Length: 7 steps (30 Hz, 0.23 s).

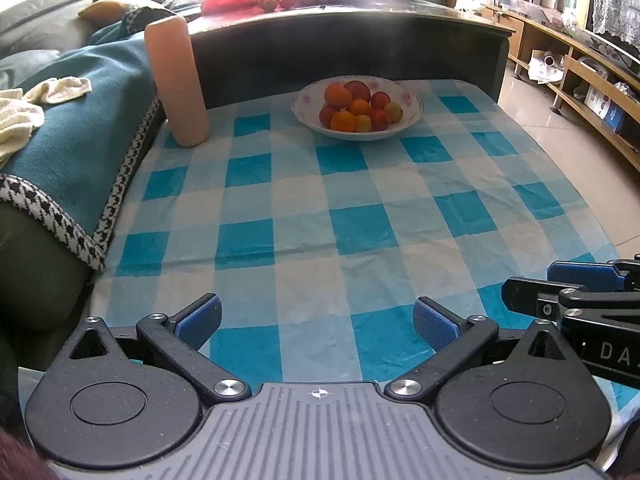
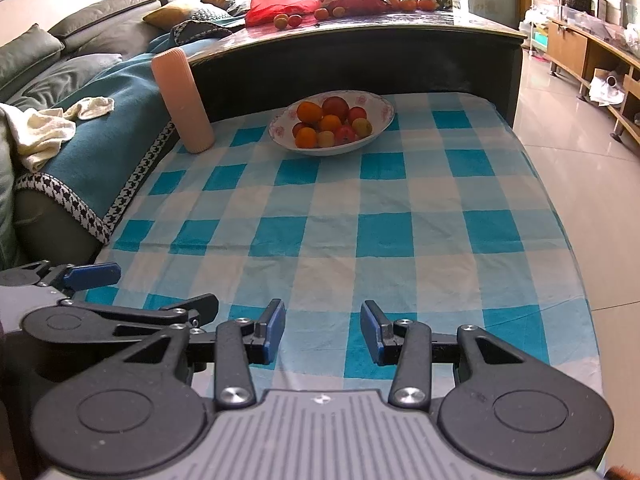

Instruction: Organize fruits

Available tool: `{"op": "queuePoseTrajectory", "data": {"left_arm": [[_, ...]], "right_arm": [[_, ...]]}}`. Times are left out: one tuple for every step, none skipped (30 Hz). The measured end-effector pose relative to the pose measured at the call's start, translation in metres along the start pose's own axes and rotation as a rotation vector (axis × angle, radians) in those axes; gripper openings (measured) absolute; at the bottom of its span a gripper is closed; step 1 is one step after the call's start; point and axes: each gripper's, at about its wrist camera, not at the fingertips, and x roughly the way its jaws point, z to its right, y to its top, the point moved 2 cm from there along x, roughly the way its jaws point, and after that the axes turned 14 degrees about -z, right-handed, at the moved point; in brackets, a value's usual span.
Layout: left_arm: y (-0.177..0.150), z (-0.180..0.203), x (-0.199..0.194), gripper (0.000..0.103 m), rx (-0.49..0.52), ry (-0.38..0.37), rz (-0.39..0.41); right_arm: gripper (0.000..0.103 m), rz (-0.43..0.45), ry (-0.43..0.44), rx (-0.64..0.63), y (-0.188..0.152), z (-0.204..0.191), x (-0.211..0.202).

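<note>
We judge the job done or nearly so: fruit [image 1: 356, 110] fills the bowl [image 1: 412, 114], cloth [image 1: 320, 220] bare, our left gripper [image 1: 318, 322] and right gripper [image 2: 323, 332] agape, empty.

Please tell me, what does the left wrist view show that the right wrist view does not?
Only the left wrist view shows the left tool head-on, open and empty. Only the right wrist view shows the right tool head-on, open and empty. Both share the bowl of fruits, the pink cylinder and the checked cloth.
</note>
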Motion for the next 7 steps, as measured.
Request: {"op": "queuePoseTrajectory", "data": {"left_arm": [[0.0,0.0,-0.0001,0.103,0.0,0.001,0.001],[0.0,-0.0004,-0.0003,0.103,-0.002,0.002,0.004],[0.0002,-0.0009,-0.0009,0.103,-0.007,0.002,0.007],[0.0005,-0.0011,-0.0015,0.103,-0.009,0.003,0.01],[0.0007,-0.0011,-0.002,0.103,-0.01,0.004,0.012],[0.0005,-0.001,-0.0026,0.103,-0.012,0.005,0.014],[0.0006,-0.0008,-0.0029,0.103,-0.013,0.006,0.015]], "right_arm": [[0.056,0.0,0.0,0.001,0.0001,0.0002,0.0],[0.056,0.0,0.001,0.0,0.0,0.0001,0.0001],[0.056,0.0,0.001,0.001,0.0,0.0,0.0002],[0.056,0.0,-0.001,0.0,0.0,0.0001,0.0001],[0.056,-0.001,-0.002,0.0,-0.0001,0.0001,0.0001],[0.056,-0.002,-0.002,0.001,-0.0001,0.0001,0.0003],[0.056,-0.002,-0.003,0.001,0.0,0.0002,0.0005]]}}
